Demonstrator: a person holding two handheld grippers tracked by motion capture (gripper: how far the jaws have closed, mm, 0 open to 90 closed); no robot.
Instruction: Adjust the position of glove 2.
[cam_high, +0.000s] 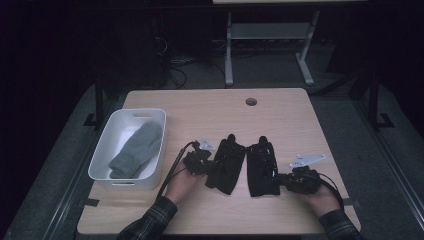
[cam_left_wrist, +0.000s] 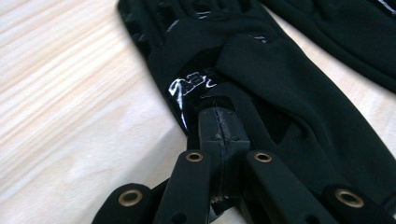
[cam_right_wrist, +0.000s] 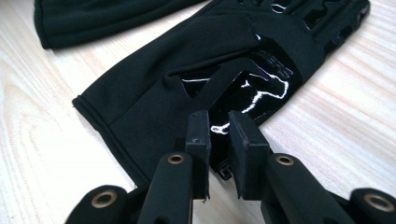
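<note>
Pinching the left black glove (cam_high: 226, 163) at its edge in my closed left gripper (cam_left_wrist: 219, 122); my right gripper (cam_right_wrist: 219, 128) stands narrowly parted over the right black glove (cam_high: 261, 166); grey mitten (cam_high: 138, 149) lies in the white bin (cam_high: 102, 147); both gloves remain mid-table, unbinned.

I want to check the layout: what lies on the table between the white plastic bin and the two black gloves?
In the high view, the left gripper lies between the white plastic bin and the two black gloves.
</note>
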